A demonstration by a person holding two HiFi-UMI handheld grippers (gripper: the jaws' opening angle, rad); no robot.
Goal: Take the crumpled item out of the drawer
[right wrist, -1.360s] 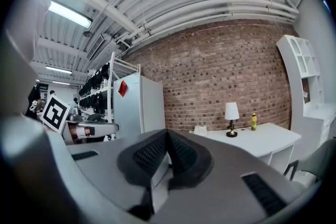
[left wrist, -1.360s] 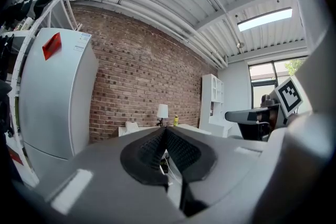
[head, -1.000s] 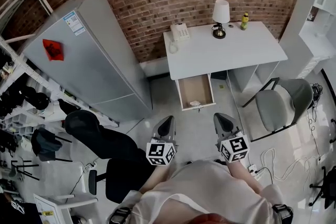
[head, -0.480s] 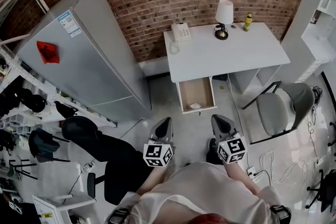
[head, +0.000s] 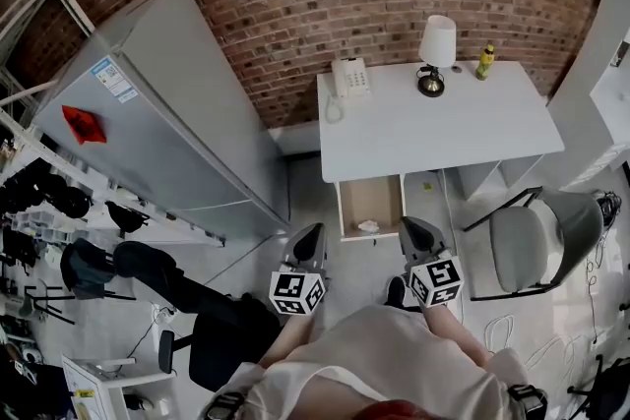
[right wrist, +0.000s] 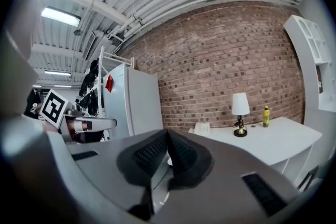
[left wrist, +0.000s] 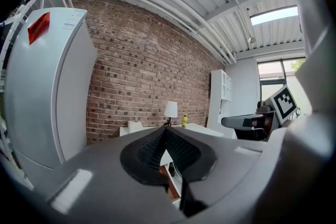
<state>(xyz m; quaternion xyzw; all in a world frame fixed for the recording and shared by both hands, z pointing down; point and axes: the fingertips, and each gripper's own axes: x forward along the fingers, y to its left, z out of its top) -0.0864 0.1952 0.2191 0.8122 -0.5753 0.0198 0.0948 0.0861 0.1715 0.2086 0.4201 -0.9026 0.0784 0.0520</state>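
A white desk (head: 433, 123) stands against the brick wall, and its wooden drawer (head: 354, 209) is pulled open toward me. A small white crumpled item (head: 368, 225) lies at the drawer's front edge. My left gripper (head: 312, 235) is held just short of the drawer, to its left, shut and empty. My right gripper (head: 414, 227) is on the drawer's right side, also shut with nothing in it. In the left gripper view the left gripper (left wrist: 163, 135) has its ribbed pads pressed together. In the right gripper view the right gripper (right wrist: 167, 137) looks the same.
A grey refrigerator (head: 167, 133) stands left of the desk. A grey chair (head: 546, 231) is at the right and a black chair (head: 197, 300) at the lower left. A lamp (head: 436, 44), telephone (head: 350, 76) and yellow bottle (head: 484, 61) sit on the desk.
The person has stepped toward the desk, so the open drawer now lies just ahead of both gripper tips. Both grippers stay shut.
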